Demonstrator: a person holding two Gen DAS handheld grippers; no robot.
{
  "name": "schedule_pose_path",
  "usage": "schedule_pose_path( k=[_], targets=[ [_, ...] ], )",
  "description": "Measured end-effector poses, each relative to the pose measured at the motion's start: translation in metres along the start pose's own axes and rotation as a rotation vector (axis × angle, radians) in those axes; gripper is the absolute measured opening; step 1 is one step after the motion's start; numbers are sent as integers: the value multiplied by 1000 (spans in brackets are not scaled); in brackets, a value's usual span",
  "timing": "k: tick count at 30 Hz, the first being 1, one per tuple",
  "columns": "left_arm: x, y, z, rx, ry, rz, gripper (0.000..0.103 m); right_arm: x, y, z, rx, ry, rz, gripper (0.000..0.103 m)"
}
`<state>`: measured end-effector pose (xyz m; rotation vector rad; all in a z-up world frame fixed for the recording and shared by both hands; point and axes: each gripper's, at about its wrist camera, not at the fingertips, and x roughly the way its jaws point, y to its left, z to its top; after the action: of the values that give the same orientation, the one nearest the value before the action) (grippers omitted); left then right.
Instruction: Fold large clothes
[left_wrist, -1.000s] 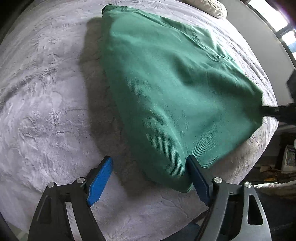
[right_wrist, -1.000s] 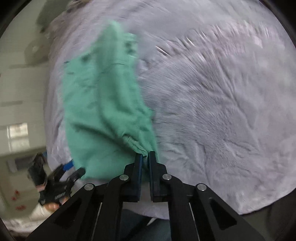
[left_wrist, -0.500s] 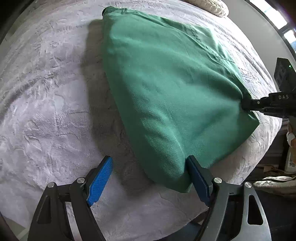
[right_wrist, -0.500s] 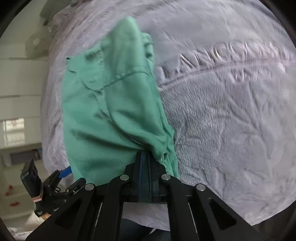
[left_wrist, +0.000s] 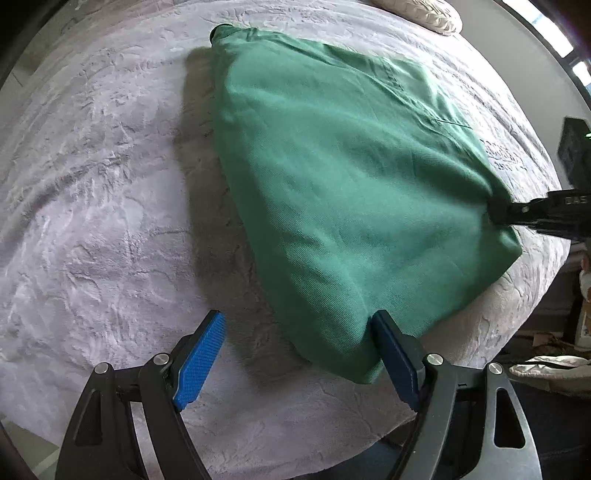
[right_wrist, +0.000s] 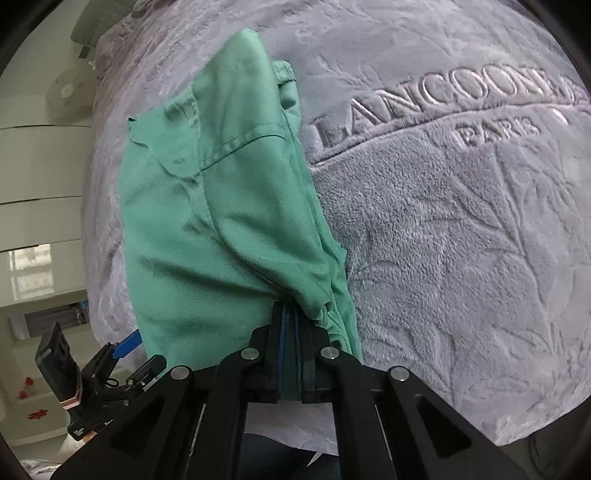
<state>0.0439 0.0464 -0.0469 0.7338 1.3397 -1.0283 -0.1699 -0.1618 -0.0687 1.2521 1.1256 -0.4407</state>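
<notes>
I hold the green garment (left_wrist: 343, 192) near the bed's (left_wrist: 92, 192) near edge: right gripper (right_wrist: 291, 314) jaws clamp one corner; left gripper (left_wrist: 295, 332) jaws gape beside the other corner.

Green garment (left_wrist: 343, 192) on a pale grey leaf-embossed blanket (left_wrist: 103, 206); black gripper (left_wrist: 295, 343) with blue pads (left_wrist: 201, 354).

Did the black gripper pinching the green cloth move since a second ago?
Yes. In the left wrist view the right gripper, shut on the green cloth, has slid inward from the picture's edge over the grey blanket, dragging that corner along.
</notes>
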Motion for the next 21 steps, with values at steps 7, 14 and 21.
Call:
schedule_pose_path(
  k=[7,14,21],
  targets=[
    [-14,4,4,-12,-34,26,82,-34,18,-1,-75,-123,-32,8],
    [-28,11,18,-36,-63,64,82,-13,-10,14,30,-77,-98,7],
    [-32,12,25,-47,-63,93,82,-30,-12,9,35,-88,-102,13]
  ],
)
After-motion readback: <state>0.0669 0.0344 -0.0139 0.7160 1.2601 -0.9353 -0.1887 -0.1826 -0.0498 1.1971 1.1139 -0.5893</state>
